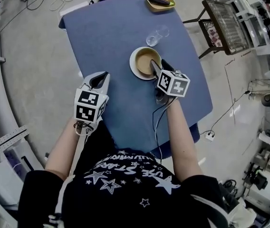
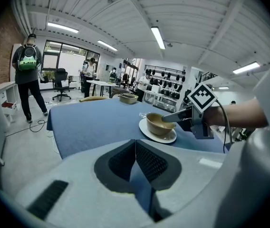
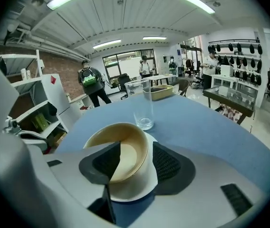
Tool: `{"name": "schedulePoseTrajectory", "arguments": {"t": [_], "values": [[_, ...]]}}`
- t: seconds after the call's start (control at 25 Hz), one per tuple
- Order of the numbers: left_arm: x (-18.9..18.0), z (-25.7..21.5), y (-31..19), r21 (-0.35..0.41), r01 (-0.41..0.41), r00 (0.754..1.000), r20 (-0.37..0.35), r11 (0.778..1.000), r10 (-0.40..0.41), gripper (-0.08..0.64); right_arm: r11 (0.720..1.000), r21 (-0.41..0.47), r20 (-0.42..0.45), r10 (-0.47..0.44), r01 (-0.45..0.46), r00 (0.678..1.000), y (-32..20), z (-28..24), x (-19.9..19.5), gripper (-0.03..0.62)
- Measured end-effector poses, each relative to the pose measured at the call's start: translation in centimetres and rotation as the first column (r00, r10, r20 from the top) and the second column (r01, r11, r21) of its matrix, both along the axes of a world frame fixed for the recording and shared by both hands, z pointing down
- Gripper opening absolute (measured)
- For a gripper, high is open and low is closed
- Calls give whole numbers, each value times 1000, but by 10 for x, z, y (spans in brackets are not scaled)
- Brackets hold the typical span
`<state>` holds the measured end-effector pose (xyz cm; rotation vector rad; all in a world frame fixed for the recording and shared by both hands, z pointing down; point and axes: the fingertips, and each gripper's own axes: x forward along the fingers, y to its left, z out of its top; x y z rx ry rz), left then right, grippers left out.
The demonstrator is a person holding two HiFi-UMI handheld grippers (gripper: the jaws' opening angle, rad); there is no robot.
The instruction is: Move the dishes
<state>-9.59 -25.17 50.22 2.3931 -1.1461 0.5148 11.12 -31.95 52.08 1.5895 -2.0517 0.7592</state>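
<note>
Table (image 1: 116,56): plate (image 1: 134,63) right of its middle, bowl (image 1: 147,60) on the plate. Glass (image 1: 153,38) just behind the plate. Dish (image 1: 159,3) at the far edge (something lies in it, cannot tell what). Right gripper (image 1: 159,66) at the bowl's near side, one jaw inside the bowl, the other outside its wall. Left gripper (image 1: 101,77) at the table's left edge, well apart from the plate. Rack (image 1: 225,20) right of the table.
</note>
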Motion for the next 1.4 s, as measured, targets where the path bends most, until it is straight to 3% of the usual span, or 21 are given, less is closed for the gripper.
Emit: {"name": "schedulePoseTrajectory", "arguments": {"t": [0.2, 0.56, 0.88, 1.4], "values": [[-3, -2, 8, 4, -8, 1000, 5, 1000, 8, 20, 1000, -24, -34, -3, 2, 999, 8, 6, -1, 172], [-16, -3, 24, -7, 21, 1000, 2, 1000, -21, 20, 995, -37, -55, 94, -96, 994, 9, 5, 13, 35], [-28, -3, 23, -2, 47, 999, 1, 999, -47, 20, 993, 24, -27, 112, -112, 993, 5, -20, 6, 21], [-56, 6, -5, -13, 117, 993, -2, 993, -117, 20, 998, 19, 116, 50, -53, 992, -45, -25, -59, 21]]}}
